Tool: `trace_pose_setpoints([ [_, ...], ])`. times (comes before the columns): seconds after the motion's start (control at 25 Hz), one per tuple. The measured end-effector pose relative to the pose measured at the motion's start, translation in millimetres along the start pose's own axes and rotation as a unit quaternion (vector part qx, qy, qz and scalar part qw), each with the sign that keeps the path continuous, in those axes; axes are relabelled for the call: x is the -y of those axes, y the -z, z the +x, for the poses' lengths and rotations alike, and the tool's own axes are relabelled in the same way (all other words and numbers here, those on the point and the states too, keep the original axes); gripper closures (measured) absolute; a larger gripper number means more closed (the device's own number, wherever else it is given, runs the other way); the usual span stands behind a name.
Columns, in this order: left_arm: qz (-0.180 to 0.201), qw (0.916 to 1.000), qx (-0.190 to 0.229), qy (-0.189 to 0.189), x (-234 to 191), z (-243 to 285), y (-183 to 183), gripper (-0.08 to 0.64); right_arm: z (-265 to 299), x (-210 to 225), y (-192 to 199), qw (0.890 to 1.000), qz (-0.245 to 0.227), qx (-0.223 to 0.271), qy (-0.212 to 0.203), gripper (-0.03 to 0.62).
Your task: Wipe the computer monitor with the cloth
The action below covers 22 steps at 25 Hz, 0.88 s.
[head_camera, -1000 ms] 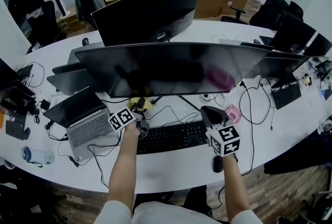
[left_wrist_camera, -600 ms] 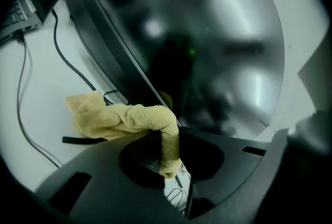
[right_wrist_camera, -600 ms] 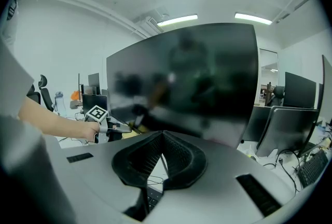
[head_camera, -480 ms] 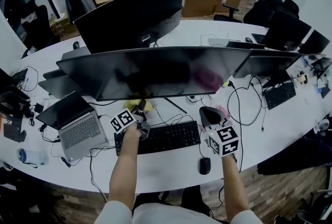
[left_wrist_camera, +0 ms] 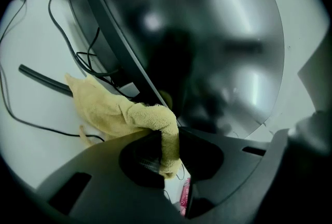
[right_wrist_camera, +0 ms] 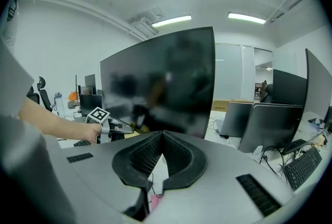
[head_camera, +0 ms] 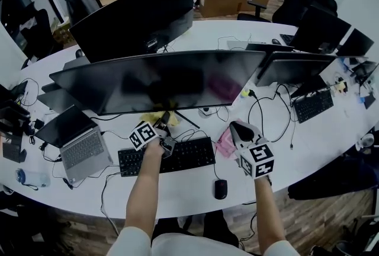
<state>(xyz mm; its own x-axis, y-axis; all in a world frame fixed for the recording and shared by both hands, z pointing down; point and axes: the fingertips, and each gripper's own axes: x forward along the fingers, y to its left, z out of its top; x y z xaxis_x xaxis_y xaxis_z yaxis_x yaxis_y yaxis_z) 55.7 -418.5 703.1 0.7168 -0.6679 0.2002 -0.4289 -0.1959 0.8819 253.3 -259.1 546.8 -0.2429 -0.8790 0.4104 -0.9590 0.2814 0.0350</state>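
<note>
My left gripper [left_wrist_camera: 167, 151] had its jaws clamped on a fold of the yellow cloth [left_wrist_camera: 111, 109]. The rest of the cloth trailed down onto the counter [head_camera: 177, 192] just under the lower edge of the wide monitor [head_camera: 160, 80], which stood across the middle of the counter, well back from the near edge.

Against the view a second before, I had slid toward the counter's right end. My left jaws, which had been off the left end of the keyboard [head_camera: 177, 157], now hung over its back edge nearer the middle. The mouse [head_camera: 220, 188] and a pink thing [head_camera: 225, 143] now lay to the left of my right gripper [right_wrist_camera: 162, 137]. Its jaws were pressed together with nothing between them, and it was held above the counter near the near edge.

The cloth sat right at the screen's bottom edge; I could not tell whether it touched the glass. I judged the wiping had hardly begun, since nearly all the dark panel above the cloth was still to cover.
</note>
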Motion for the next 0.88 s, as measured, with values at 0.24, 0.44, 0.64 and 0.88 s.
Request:
trace_pose_setpoints([
  [0.24,0.000,1.0000,-0.006,0.006,19,21,24,0.492,-15,28,8,1.000,0.005,0.001,0.003,0.566],
  [0.44,0.000,0.9998,-0.015,0.011,35,41,50,0.492,-26,52,14,1.000,0.009,0.005,0.003,0.566],
  [0.64,0.005,0.9996,-0.024,0.017,54,64,75,0.492,-40,83,22,1.000,0.014,0.008,0.008,0.566],
  [0.88,0.008,0.9990,-0.035,0.027,77,94,111,0.492,-59,121,31,1.000,0.012,0.008,0.014,0.566],
])
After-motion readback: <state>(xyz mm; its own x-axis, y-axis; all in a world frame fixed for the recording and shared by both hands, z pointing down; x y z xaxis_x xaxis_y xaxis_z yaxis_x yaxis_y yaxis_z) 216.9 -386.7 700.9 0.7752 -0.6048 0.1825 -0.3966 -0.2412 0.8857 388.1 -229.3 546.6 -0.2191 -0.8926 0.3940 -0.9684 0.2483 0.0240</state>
